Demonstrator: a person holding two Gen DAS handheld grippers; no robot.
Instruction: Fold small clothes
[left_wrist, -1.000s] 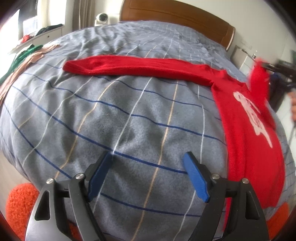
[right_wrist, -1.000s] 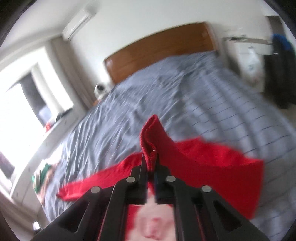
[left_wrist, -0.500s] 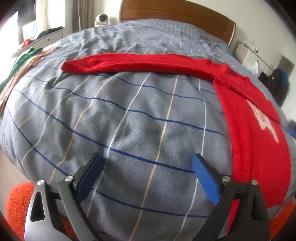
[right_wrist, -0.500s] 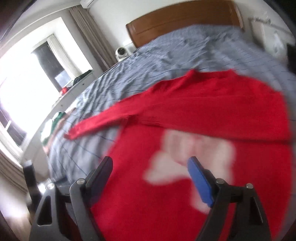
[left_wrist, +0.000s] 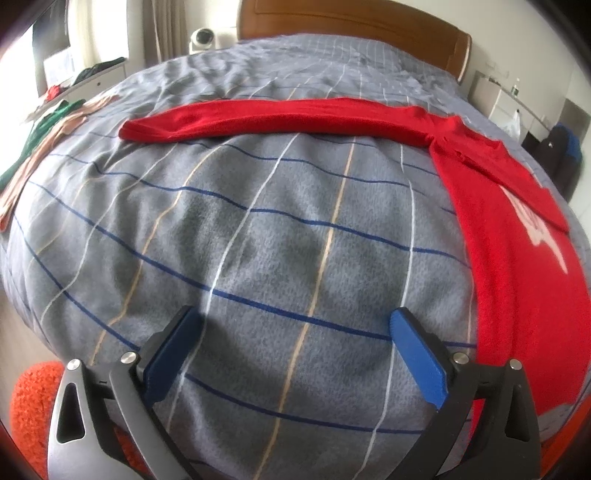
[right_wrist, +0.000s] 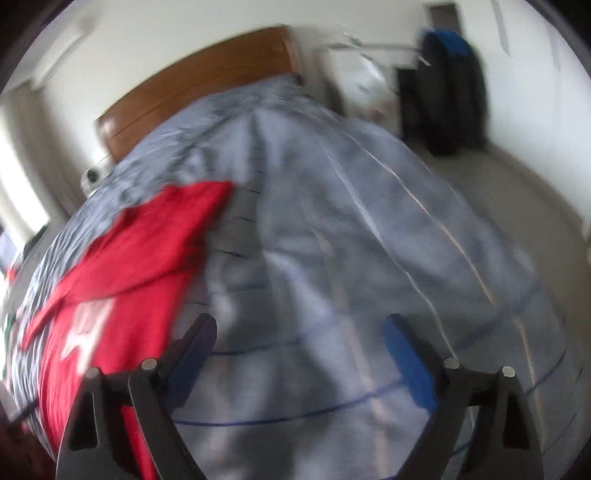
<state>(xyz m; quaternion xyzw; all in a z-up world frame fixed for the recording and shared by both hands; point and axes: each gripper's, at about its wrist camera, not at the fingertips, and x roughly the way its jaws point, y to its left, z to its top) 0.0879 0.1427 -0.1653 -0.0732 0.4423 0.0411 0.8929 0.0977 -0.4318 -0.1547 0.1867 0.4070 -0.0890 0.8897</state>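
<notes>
Bedding in grey with blue, white and tan check lines covers the bed, and a red sweater with a white motif on its front lies flat on it. In the left wrist view one long sleeve stretches straight out to the left across the cover, while the body runs down the right side toward the near edge. The left gripper hovers over bare quilt beside the sweater, its blue pads spread wide and still parting, nothing between them. The right wrist view is blurred; the right gripper is also spreading apart and empty, over plain quilt with the sweater just to its left. A wooden headboard stands at the far end.
</notes>
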